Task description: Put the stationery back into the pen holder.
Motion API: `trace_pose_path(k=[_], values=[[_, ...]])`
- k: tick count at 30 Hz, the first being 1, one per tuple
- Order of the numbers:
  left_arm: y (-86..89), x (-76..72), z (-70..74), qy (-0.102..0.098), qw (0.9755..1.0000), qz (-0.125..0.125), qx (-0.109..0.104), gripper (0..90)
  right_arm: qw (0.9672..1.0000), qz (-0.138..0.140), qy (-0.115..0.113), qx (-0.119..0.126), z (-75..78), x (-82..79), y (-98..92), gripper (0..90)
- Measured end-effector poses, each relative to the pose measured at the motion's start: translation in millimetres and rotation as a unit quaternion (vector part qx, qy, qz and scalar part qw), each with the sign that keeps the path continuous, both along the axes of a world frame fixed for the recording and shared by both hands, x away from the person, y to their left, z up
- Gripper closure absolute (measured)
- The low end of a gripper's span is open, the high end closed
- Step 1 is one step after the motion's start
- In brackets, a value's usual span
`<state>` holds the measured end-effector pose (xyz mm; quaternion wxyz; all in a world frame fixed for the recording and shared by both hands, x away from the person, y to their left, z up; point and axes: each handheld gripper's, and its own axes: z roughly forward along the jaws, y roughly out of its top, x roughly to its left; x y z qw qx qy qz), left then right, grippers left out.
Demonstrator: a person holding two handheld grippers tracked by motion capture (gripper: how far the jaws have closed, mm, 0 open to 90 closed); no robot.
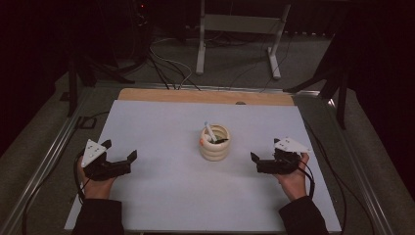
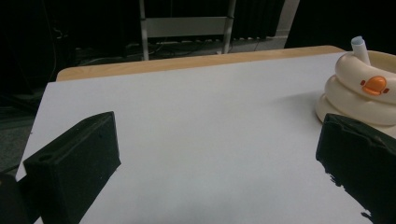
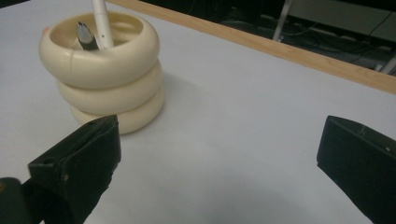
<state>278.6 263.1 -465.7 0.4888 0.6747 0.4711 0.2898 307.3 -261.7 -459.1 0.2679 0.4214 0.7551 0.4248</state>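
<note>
Two grippers, left [image 1: 120, 152] and right [image 1: 254, 159], I hold gaping and empty, flanking the cream ringed holder [image 1: 215, 143] mid-table [image 1: 161, 196]. Its white pen [image 1: 210, 132] shows; the dark pen [image 3: 85, 35] stays mostly hidden inside.

No readable text, labels or numbers anywhere. The cream ring-stack holder [image 1: 215, 143] carries just an orange mark [image 2: 374, 85] on its side, no lettering. The white pen [image 3: 102, 23] standing in it is blank too.
</note>
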Motion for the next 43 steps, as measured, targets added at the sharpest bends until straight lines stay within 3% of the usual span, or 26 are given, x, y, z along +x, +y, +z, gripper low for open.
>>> trace_pose_path(k=[9,15,26,33,43], values=[[-0.4,-2.0,2.0,-0.012,0.9999,-0.003,0.000,0.0,0.9999,-0.013,-0.008,0.005,-8.6,-12.6,-9.7,0.0],[-2.2,-2.5,2.2,-0.016,0.9998,-0.008,0.002,0.0,0.9992,-0.036,-0.008,0.014,-22.0,-22.1,-22.8,0.0],[-4.6,-5.4,3.4,-0.032,0.9994,-0.010,0.006,0.0,0.9959,-0.043,-0.038,0.070,-19.8,-37.0,-40.5,0.0],[-5.1,-5.1,3.2,-0.032,0.9993,-0.006,0.018,0.0,0.9949,-0.044,-0.042,0.080,-19.8,-37.4,-42.0,0.0],[-1.8,-4.2,0.7,-0.023,0.9995,0.007,0.019,0.0,0.9960,-0.043,-0.036,0.070,-21.7,-36.2,-40.8,0.0]])
